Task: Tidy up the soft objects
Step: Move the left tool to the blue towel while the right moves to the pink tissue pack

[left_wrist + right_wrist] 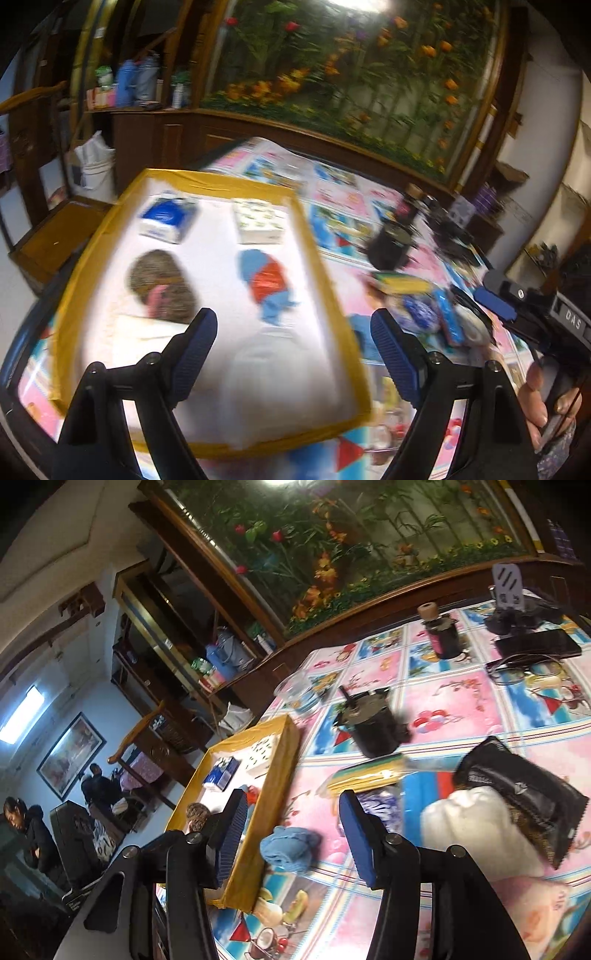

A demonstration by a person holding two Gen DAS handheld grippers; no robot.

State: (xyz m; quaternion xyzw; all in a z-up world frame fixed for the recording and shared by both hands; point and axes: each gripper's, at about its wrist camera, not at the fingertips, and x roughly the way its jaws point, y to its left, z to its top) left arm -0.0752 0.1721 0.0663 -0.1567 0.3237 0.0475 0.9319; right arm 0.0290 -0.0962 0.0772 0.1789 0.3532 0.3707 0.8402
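Observation:
A yellow-rimmed tray (317, 236) with a white floor holds a blue-and-white tissue pack (166, 219), a patterned tissue pack (260, 221), a brown woolly bundle (162, 288) and a red-and-blue cloth (267, 282). My left gripper (293, 325) hovers over the tray's near half, open and empty. My right gripper (295, 805) is open too, with nothing between its pads. It hangs above a light blue cloth (290, 847) lying on the table just right of the tray's rim (266, 805). A white fluffy item (476, 830) lies to its right.
A black pouch (517, 794) rests on the white item. A yellow-green sponge pack (365, 775), a blue patterned bundle (380, 805), a black pot (369, 723), a black canister (443, 638), a phone (535, 646) and glasses (524, 670) are spread over the patterned tablecloth. People stand far left.

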